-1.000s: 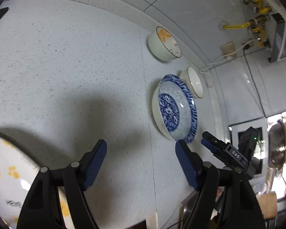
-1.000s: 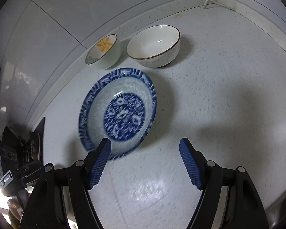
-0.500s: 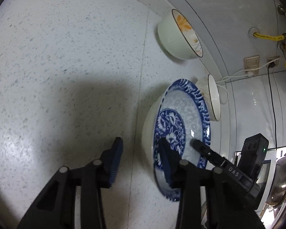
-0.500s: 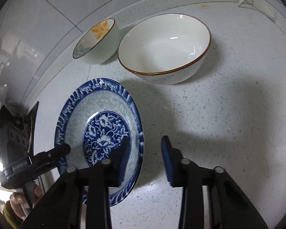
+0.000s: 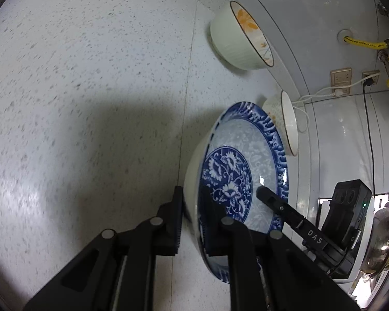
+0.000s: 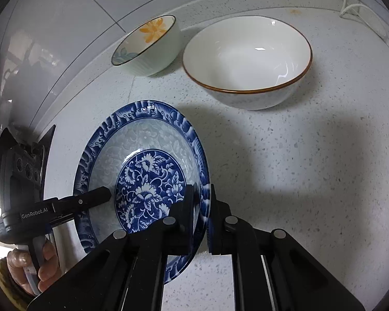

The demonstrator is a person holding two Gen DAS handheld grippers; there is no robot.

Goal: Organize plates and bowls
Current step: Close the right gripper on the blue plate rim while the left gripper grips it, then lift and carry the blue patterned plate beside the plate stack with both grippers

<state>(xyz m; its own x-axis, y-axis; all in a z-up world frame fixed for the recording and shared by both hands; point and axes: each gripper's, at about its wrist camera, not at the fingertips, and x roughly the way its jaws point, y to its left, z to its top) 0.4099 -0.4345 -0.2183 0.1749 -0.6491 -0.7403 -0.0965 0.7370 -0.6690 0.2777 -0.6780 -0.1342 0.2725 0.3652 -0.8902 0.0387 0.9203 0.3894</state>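
Note:
A blue-and-white patterned plate point(image 5: 241, 160) point(image 6: 147, 160) sits on the speckled counter point(image 5: 90, 77). My left gripper point(image 5: 193, 199) is closing its jaws on the plate's near rim, one pad outside and one inside. From the opposite side my right gripper point(image 6: 202, 194) is closing on the rim too, and its pads press on it. Each gripper also shows in the other's view: the right gripper point(image 5: 269, 199) and the left gripper point(image 6: 101, 194). A pale bowl with an orange flower point(image 5: 236, 41) point(image 6: 150, 49) and a white bowl with a brown rim point(image 5: 285, 119) point(image 6: 246, 59) stand behind the plate by the wall.
The tiled wall runs close behind the bowls, with sockets and a white cable point(image 5: 341, 77) and a yellow gas pipe point(image 5: 360, 42). A metal pot point(image 5: 383, 235) and a black stove edge point(image 6: 46, 150) lie beyond the plate. A person's hand point(image 6: 39, 267) holds the left gripper.
Both grippers came down onto the blue-and-white plate from opposite sides. Their jaws went from wide open to shut on its rim.

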